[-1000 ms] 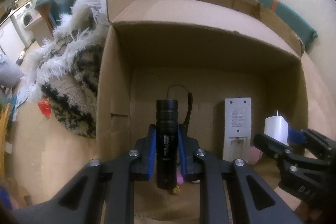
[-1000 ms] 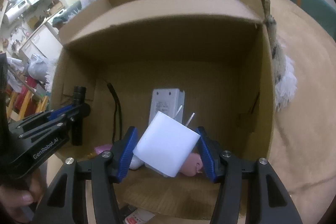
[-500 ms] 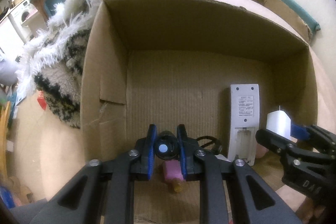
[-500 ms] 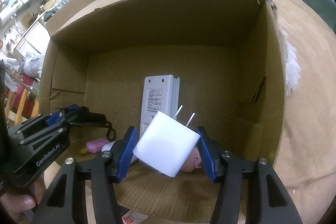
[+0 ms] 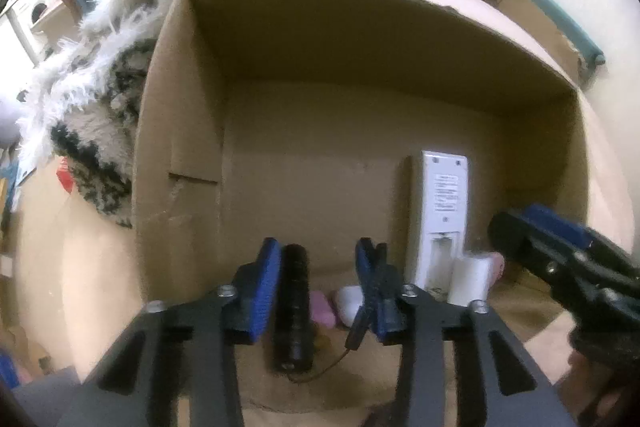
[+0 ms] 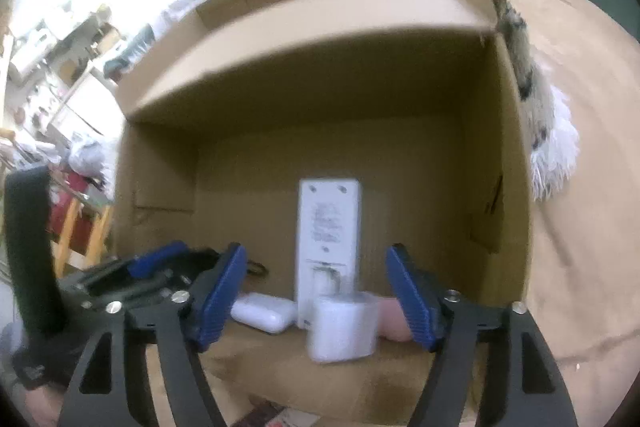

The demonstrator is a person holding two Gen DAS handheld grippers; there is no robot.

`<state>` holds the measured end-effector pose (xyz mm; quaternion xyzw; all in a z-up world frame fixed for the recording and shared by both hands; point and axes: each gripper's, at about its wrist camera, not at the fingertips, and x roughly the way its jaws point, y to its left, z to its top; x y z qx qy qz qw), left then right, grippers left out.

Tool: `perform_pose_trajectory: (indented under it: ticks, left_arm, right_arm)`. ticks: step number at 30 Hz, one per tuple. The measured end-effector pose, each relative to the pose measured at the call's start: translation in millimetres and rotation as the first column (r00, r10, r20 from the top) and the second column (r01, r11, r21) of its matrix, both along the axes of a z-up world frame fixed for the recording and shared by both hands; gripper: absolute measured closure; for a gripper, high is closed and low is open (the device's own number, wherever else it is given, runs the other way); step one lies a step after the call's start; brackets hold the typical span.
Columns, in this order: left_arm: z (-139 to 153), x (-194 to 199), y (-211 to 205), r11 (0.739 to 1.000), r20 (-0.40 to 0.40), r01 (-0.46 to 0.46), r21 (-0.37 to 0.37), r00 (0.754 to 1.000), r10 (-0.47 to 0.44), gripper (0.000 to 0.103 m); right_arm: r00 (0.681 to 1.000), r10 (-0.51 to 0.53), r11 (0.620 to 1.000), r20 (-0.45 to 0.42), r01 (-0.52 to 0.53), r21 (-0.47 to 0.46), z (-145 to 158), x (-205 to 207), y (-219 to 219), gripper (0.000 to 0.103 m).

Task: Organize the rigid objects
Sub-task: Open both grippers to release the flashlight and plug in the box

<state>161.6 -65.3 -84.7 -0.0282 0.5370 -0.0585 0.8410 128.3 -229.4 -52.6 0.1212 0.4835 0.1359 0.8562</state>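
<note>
Inside the box [image 5: 180,163], lit dimly. Left tongs [image 5: 318,267] now spread, torch [image 5: 295,307] dropped beside the left pad. Right tongs [image 6: 316,291] now spread too, charger [image 6: 344,327] freed between them, before the remote [image 6: 329,227]. Bare floor beyond.

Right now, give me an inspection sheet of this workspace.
Surface: tan covered surface under an open cardboard box.
Job's things: black flashlight and white charger lie in the box, both released.
Clutter: white remote leaning on the back wall, white case, pink item.
Grippers: left gripper open over the flashlight; right gripper open around the charger.
Cables: thin cord by the flashlight.
Surroundings: shaggy blanket beside the box.
</note>
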Motion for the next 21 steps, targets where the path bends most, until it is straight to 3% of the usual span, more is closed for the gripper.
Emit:
perform_pose_trajectory:
  ticks: [2,5,21]
  left_arm:
    - [3.3,-1.7,-2.7,1.000,0.013,0.005,0.013,1.000,-0.005,0.053]
    - [7.6,-3.7,-5.7,0.999,0.040,0.015,0.047,0.999,-0.017,0.039]
    - [34.4,-15.2,-8.0,0.995,0.087,0.001,0.097,0.996,-0.010,0.039]
  right_arm:
    - [1.000,-0.007,1.000,0.026,0.007,0.018,5.1,-1.5,-2.1,0.013]
    - [0.999,-0.023,0.999,0.050,0.021,0.033,7.9,-2.5,-3.8,0.010]
    - [0.997,-0.041,0.998,0.062,0.038,0.045,16.1,-7.7,-6.1,0.010]
